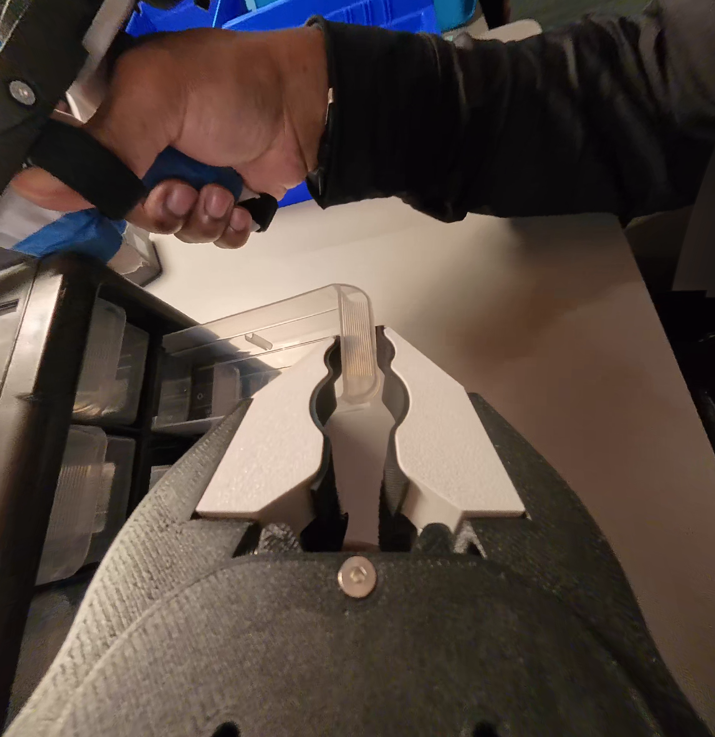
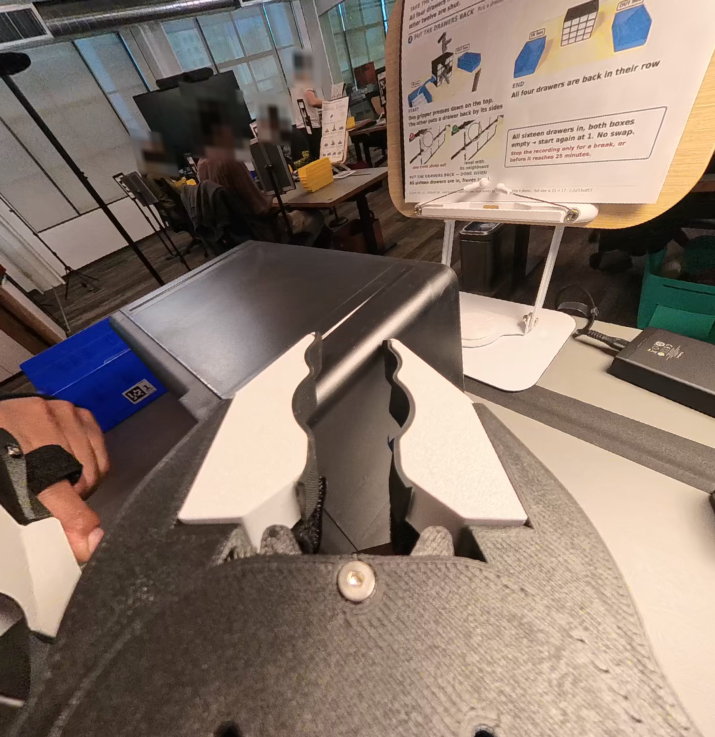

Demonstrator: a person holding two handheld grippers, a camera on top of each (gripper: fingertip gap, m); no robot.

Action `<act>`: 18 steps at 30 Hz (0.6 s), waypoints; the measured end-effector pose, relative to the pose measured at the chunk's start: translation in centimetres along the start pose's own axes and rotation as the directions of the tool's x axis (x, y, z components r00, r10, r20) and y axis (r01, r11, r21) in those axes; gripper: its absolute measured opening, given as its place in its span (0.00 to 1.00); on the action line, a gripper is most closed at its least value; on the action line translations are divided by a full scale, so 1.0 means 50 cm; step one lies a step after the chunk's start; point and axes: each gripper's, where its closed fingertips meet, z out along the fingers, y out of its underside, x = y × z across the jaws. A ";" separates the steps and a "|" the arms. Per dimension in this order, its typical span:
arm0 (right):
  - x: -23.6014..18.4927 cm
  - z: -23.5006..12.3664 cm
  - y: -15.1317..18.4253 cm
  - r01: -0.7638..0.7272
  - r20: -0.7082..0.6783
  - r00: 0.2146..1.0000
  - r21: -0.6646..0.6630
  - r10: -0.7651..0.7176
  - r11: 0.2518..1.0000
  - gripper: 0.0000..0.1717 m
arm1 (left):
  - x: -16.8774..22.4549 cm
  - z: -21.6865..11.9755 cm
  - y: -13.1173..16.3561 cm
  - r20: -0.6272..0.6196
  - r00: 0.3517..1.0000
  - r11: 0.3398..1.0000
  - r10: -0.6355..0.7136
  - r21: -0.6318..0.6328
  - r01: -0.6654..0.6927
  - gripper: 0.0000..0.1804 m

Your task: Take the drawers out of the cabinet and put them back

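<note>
Drawer position: clear plastic drawer (image 1: pixel 268 331) pulled partway out of the black cabinet (image 1: pixel 36 359), its body running from the cabinet front toward the left tongs, above the pale tabletop (image 1: pixel 487 287).
Drawer handle: ribbed clear tab (image 1: pixel 358 351) at the drawer's front end, standing between the two white fingers (image 1: pixel 284 418) of the left tongs.
Left tongs (image 1: pixel 358 339): clenched on the drawer's handle tab; the dark pads close in on either side of the tab near the fingertips, with the wavy inner edges leaving gaps lower down.
Other drawers: further clear drawers (image 1: pixel 108 359) seated in their slots in the cabinet front, to the left of the pulled one.
Right tongs (image 2: pixel 352 343): released, jaws apart with nothing clamped; they sit over the right top edge of the cabinet (image 2: pixel 268 303), whose rounded corner shows through the gap between the white fingers (image 2: pixel 264 438). Whether the fingertips press on the cabinet top I cannot tell.
Right hand: seen from the left wrist view, a hand (image 1: pixel 212 131) in a black sleeve gripping its blue handle above the drawer.
Left hand: seen at the left edge of the right wrist view, a hand (image 2: pixel 56 450) with a black strap across the fingers, beside the cabinet.
Blue bin: blue box (image 2: pixel 88 375) with a small square marker, just left of the cabinet.
Stand: white stand (image 2: pixel 507 343) holding a printed sheet on a board, on the table behind and to the right of the cabinet.
Black case: flat dark case (image 2: pixel 667 367) on the table at far right, well apart from the cabinet.
</note>
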 end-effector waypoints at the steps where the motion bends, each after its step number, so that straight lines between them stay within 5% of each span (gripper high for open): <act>1: 0.000 0.000 0.000 -0.001 0.001 1.000 0.000 0.001 1.000 0.19 | 0.000 0.000 0.003 0.009 1.000 1.000 0.006 -0.017 -0.006 0.09; 5: 0.000 0.000 0.000 -0.004 0.003 1.000 0.000 0.004 1.000 0.19 | -0.036 0.019 0.059 0.114 0.993 0.985 0.036 -0.174 -0.015 0.10; 7: 0.000 0.000 0.000 -0.003 0.001 1.000 0.002 0.003 1.000 0.19 | -0.046 0.031 0.060 0.130 0.991 0.988 0.021 -0.155 -0.001 0.10; 12: -0.001 0.000 0.000 -0.001 0.002 1.000 -0.001 0.001 1.000 0.19 | -0.179 0.012 0.084 0.467 0.884 0.984 -0.015 -0.152 0.097 0.16; 18: -0.001 0.000 0.000 0.000 0.002 1.000 -0.002 0.000 1.000 0.19 | -0.150 -0.015 0.038 0.367 0.926 0.995 -0.089 -0.002 0.096 0.15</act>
